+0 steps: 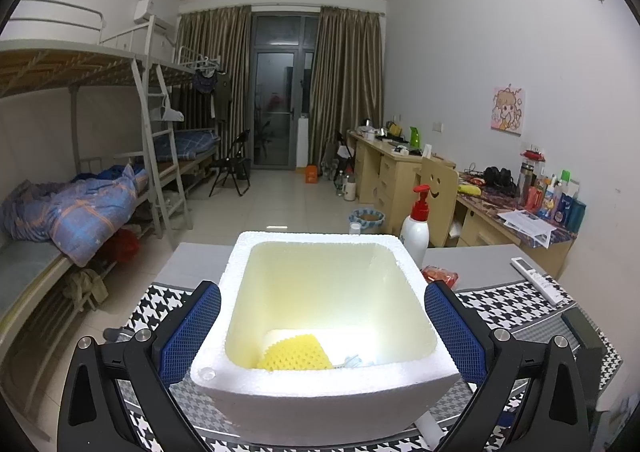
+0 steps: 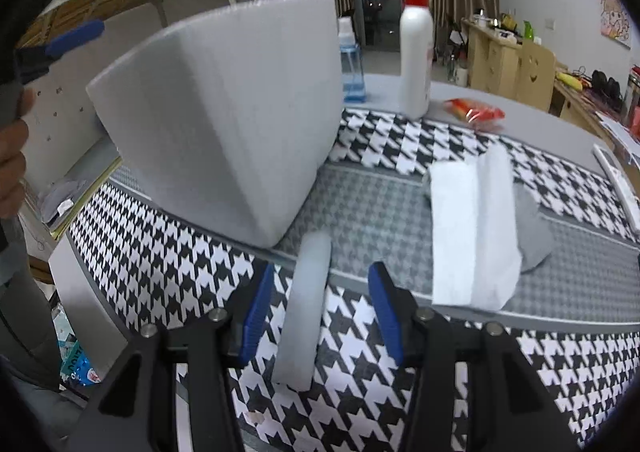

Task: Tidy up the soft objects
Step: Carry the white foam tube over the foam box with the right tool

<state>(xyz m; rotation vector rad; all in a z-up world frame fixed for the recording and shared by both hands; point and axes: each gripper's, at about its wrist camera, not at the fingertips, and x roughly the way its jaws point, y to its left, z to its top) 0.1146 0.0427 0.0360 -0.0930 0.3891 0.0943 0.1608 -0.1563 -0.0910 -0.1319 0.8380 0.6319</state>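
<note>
A white foam box [image 1: 320, 396] stands on the houndstooth cloth [image 2: 160, 252], and my left gripper [image 1: 322, 288] is open wide around it. Its blue pads [image 1: 192, 332] sit close beside both outer walls; whether they touch is unclear. A yellow bumpy sponge [image 1: 294, 354] and a small pale item lie inside the box. My right gripper [image 2: 320, 276] is open and points down over a pale foam strip [image 2: 304, 308]. The strip lies flat between the fingers with gaps on both sides. To its right lie a white folded sheet [image 2: 472, 236] and a grey cloth [image 2: 536, 236].
A white pump bottle [image 2: 416, 51], a blue bottle [image 2: 352, 67] and a red packet [image 2: 476, 111] stand behind the foam box [image 2: 224, 111]. A remote [image 1: 540, 280] lies at the cloth's right edge. A person's hand [image 2: 12, 163] shows at far left. Bunk beds and desks line the room.
</note>
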